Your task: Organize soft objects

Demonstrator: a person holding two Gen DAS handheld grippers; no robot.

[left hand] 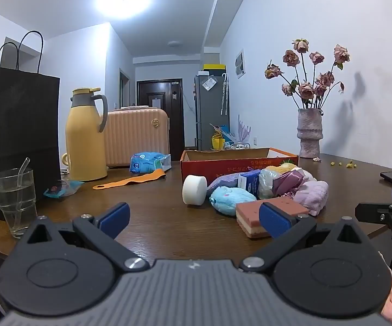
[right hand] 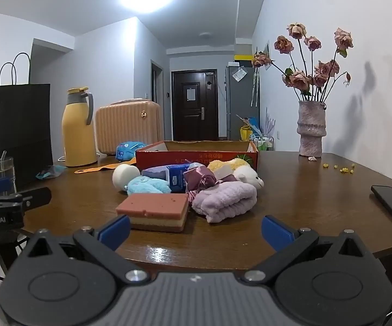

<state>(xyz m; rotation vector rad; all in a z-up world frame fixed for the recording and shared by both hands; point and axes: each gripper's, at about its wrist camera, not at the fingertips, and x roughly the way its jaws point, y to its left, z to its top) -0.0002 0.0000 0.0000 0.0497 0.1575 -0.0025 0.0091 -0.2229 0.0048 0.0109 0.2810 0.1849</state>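
Both grippers hover at the near edge of the dark wooden table (right hand: 291, 190), and nothing looks sorted yet. The left gripper (left hand: 194, 217) has its blue pads spread wide and holds nothing; the right gripper (right hand: 196, 229) is just as wide apart and bare.

The whole pile sits on the table just in front of the red cardboard box (right hand: 196, 155), whose inside is hidden from this low angle. Nearest is the layered pink-and-cream sponge block (right hand: 154, 212), with the folded lilac towel (right hand: 227, 199) touching its right side. Behind them lie the fluffy blue plush (right hand: 147, 185), white foam cylinder (right hand: 124, 175), blue-and-white tissue pack (right hand: 178, 178), shiny mauve satin bundle (right hand: 200, 178) and white-and-yellow plush toy (right hand: 247, 176).

By my reading, every piece waits to be moved; the sponge block is the easiest first grab.
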